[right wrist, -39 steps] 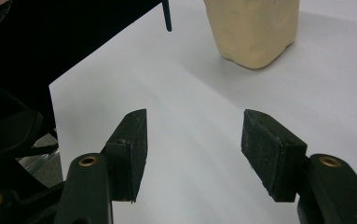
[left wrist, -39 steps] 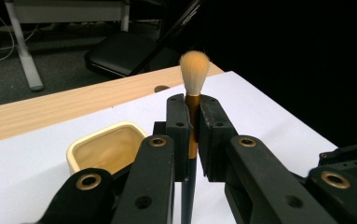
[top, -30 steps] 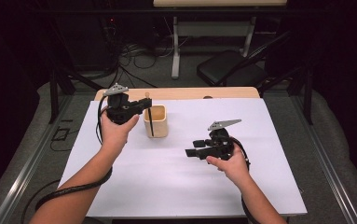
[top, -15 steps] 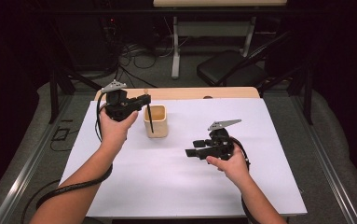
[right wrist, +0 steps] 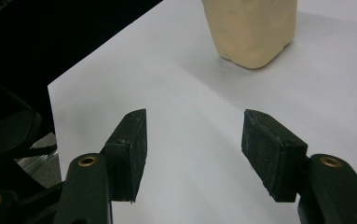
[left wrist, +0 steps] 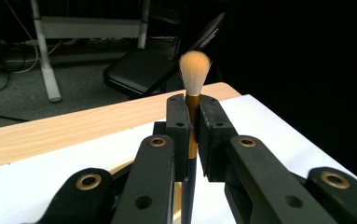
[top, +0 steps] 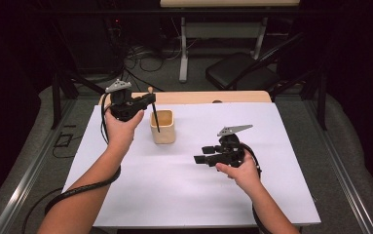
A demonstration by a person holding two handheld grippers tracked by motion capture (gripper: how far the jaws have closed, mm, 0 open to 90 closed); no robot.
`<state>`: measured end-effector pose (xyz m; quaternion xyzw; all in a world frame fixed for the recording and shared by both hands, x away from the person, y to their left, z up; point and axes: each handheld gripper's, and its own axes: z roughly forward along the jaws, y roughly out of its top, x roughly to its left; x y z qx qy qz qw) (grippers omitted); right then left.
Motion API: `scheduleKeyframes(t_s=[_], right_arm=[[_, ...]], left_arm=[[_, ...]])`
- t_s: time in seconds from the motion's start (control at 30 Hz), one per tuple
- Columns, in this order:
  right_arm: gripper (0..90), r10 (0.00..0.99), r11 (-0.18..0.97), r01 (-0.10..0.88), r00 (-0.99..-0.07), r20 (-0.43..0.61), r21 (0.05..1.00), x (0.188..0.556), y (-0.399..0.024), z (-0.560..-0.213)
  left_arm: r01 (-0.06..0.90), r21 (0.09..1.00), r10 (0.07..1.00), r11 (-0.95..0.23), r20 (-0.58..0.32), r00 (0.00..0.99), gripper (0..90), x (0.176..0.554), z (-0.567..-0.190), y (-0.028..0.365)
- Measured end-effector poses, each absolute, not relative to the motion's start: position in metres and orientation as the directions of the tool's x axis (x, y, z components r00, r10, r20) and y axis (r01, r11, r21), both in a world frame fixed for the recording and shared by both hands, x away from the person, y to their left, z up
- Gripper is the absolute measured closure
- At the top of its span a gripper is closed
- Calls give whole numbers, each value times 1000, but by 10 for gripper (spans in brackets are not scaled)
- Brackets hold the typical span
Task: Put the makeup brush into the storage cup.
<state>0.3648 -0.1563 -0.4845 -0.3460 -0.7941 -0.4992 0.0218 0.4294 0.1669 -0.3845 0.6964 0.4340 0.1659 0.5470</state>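
My left gripper [top: 151,99] is shut on a brush [top: 155,117], held upright above the table's back left. In the left gripper view the pads [left wrist: 178,123] press on the gold ferrule, with the pale bristles of the brush [left wrist: 195,70] above them. The dark handle hangs down to a beige cup [top: 162,127]; whether its end is inside the cup I cannot tell. My right gripper [top: 201,155] hovers low at the right of the cup and points left, open, nothing between its jaws. The right gripper view has this gripper [right wrist: 192,144] facing the cup [right wrist: 253,28].
A white sheet [top: 184,190] covers the wooden table [top: 198,97]. A black chair [top: 242,75] and a desk frame [top: 184,44] with cables stand on the floor behind the table. Metal rails [top: 28,180] run along both sides.
The left gripper has edged slightly upward with the brush in it. The right gripper has stayed where it was.
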Motion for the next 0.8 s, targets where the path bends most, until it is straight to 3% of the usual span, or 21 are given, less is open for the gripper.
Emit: scheduleKeyframes(t_s=[0.8], right_arm=[[404,533,269,572,-758,375,775,364,-156,-484]], left_arm=[[404,915,810,11,-245,533,836,444,-385,168]])
